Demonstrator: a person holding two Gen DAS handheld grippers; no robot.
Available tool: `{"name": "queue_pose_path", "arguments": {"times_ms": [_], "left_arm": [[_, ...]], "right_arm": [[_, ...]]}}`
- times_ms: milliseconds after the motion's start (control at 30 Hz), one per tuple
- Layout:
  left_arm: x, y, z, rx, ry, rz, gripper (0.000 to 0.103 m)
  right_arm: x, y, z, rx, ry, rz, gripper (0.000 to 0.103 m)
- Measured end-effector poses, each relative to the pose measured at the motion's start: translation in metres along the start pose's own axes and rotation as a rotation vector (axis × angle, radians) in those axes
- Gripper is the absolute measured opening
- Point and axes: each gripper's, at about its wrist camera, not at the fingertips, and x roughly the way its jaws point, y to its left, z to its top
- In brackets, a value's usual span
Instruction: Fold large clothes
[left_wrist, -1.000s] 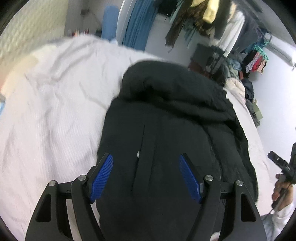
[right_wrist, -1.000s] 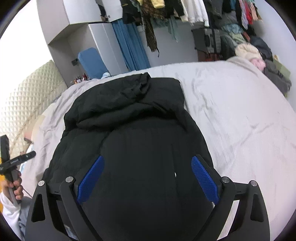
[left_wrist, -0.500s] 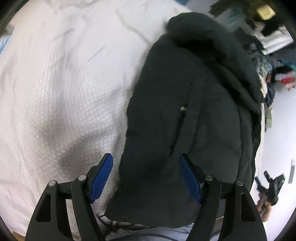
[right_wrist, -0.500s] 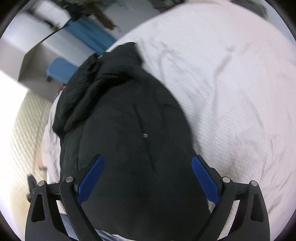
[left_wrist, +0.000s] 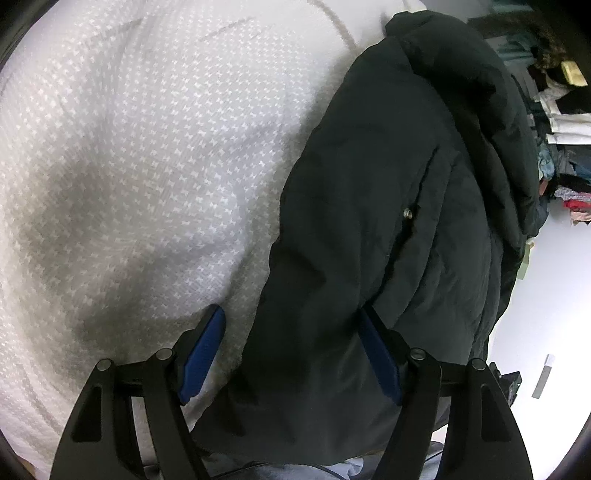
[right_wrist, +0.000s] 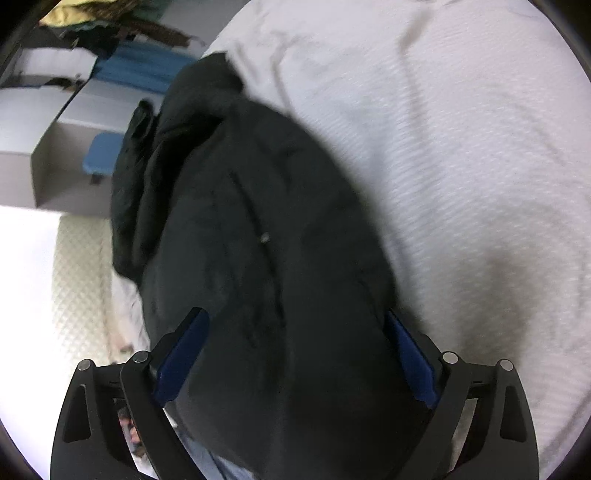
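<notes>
A large black padded jacket (left_wrist: 388, 221) lies lengthwise on a white bedspread (left_wrist: 129, 147), its hood end far from me. It also shows in the right wrist view (right_wrist: 258, 240). My left gripper (left_wrist: 291, 354) is open, low over the jacket's near hem at its left edge, one blue pad over the bedspread and one over the jacket. My right gripper (right_wrist: 295, 358) is open, low over the near hem at the jacket's right edge. Neither holds anything.
The white bedspread (right_wrist: 461, 166) spreads wide on both sides of the jacket. A rack of hanging clothes (left_wrist: 561, 122) stands beyond the bed. A grey cabinet (right_wrist: 55, 147) and a quilted headboard (right_wrist: 77, 295) lie to the left in the right wrist view.
Both grippers have dropped down and tilted toward the jacket's near hem, left one toward its left edge, right one toward its right edge. Both stay open. The jacket has not moved.
</notes>
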Motion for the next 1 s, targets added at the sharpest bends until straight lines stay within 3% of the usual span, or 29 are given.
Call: {"name": "queue_pose_path", "arguments": {"times_ms": [133,433,567,700,833,900,1000], "left_arm": [[0.000,0.002,0.001,0.003,0.008,0.022,0.074],[0.008,-0.005,0.007,-0.009,0.012,0.017,0.078],[0.016,-0.013,0.010,0.020,0.083,-0.079,0.082],[0.014,-0.031,0.007,0.107,0.141,-0.235,0.082],[0.013,-0.038,0.006,0.131,0.124,-0.223,0.082],[0.017,-0.038,0.008,0.114,0.134,-0.212,0.082],[0.025,-0.039,0.009,0.102,0.142,-0.193,0.080]], "right_arm": [[0.004,0.012,-0.001,-0.041,0.036,0.115,0.092],[0.021,-0.005,-0.005,-0.005,0.090,-0.109,0.092],[0.034,0.002,-0.008,-0.030,0.132,-0.111,0.098],[0.035,0.016,-0.010,-0.048,0.141,0.020,0.098],[0.021,0.032,-0.010,-0.094,0.097,0.209,0.098],[0.015,0.034,-0.008,-0.106,0.078,0.259,0.098],[0.023,0.034,-0.008,-0.107,0.095,0.230,0.098]]}}
